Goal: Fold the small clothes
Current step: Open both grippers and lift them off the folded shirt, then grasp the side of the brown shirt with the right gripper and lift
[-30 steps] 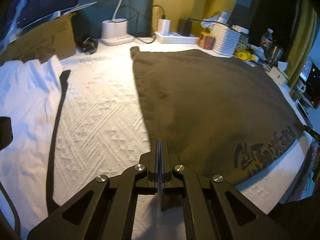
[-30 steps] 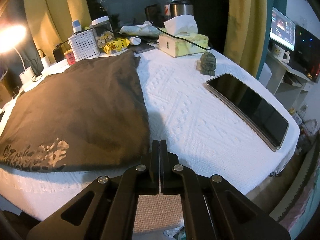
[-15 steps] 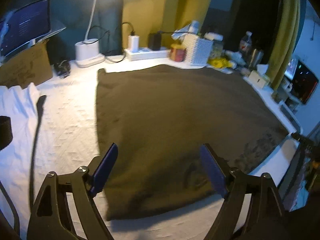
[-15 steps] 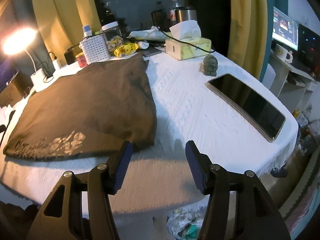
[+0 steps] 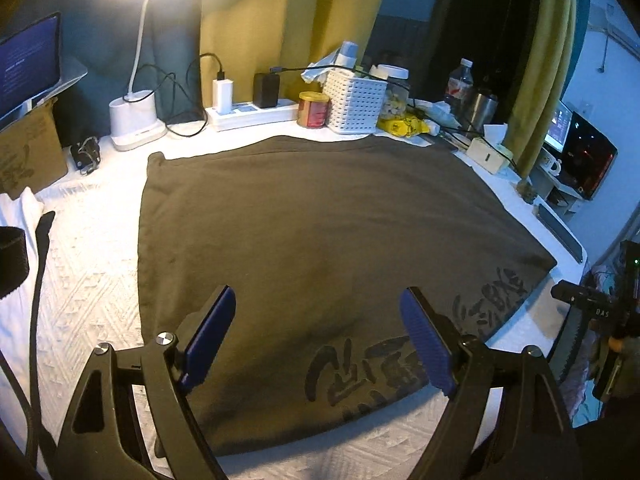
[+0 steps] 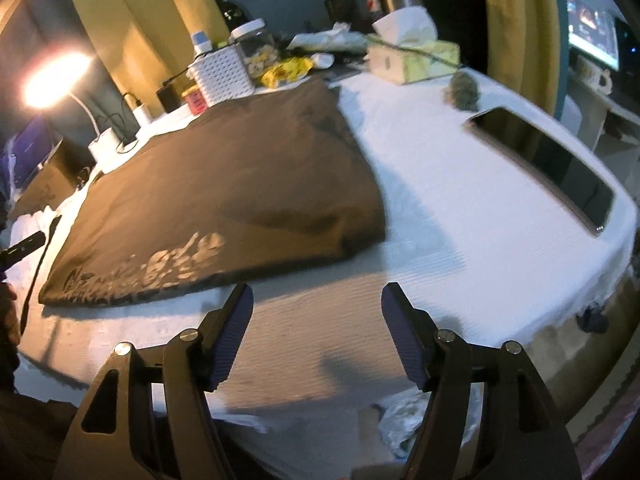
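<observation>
A dark brown folded garment (image 5: 312, 240) with a printed design along its near hem lies flat on the white textured tablecloth (image 5: 92, 264). My left gripper (image 5: 318, 336) hovers open above the garment's near edge, nothing between its blue pads. In the right wrist view the same garment (image 6: 224, 184) lies to the left. My right gripper (image 6: 316, 332) hangs over bare tablecloth (image 6: 460, 216) by the garment's near right corner, its jaws still opening and holding nothing.
A lit desk lamp (image 5: 136, 120), power strip (image 5: 252, 114), white basket (image 5: 354, 106), red tin (image 5: 314, 109) and bottles line the far edge. White cloth (image 5: 20, 216) lies at left. A tissue box (image 6: 412, 60), small figurine (image 6: 464, 90) and phone (image 6: 548, 164) sit at right.
Both grippers went from shut to wide open. The left one drew back and rose, so more of the garment shows. The right one pulled back toward the table's near edge.
</observation>
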Available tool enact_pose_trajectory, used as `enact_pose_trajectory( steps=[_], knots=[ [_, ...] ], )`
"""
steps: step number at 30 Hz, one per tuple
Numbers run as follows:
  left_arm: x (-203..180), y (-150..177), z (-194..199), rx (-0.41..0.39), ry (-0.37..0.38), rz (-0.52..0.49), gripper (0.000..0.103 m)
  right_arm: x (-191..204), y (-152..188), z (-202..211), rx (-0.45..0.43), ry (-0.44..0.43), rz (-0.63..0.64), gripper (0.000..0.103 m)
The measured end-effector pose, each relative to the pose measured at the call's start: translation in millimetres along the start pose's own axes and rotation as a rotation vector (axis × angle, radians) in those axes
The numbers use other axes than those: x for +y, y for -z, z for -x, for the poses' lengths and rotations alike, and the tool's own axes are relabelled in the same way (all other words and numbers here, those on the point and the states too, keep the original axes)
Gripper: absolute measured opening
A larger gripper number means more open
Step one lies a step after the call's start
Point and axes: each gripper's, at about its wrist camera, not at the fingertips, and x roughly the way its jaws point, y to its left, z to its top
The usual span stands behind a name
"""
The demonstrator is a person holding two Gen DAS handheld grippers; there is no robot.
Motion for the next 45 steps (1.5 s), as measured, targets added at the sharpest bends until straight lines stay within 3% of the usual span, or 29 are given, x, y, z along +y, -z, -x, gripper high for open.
enact_pose_trajectory(
  steps=[11, 26, 39, 41, 44, 45],
  knots=[
    [43, 0, -8, 0.009, -0.034, 0.099, 0.084, 11, -30, -29, -0.029, 0.005, -0.068, 0.081],
    [84, -6, -32, 0.039, -0.067, 0.157, 0.084, 24, -78, -75, -0.028, -0.014, -0.083, 0.081],
    [118, -13, -45, 0.043, -0.092, 0.191, 0.084, 33, -122, -115, -0.010, 0.025, -0.023, 0.080],
    [123, -15, -46, 0.042, -0.095, 0.198, 0.084, 36, -129, -122, -0.007, 0.041, -0.005, 0.072],
    [131, -16, -47, 0.039, -0.097, 0.207, 0.084, 39, -139, -131, -0.003, 0.082, 0.022, 0.050],
    [133, -17, -48, 0.038, -0.096, 0.210, 0.084, 40, -141, -133, -0.001, 0.088, 0.031, 0.049]
  ],
)
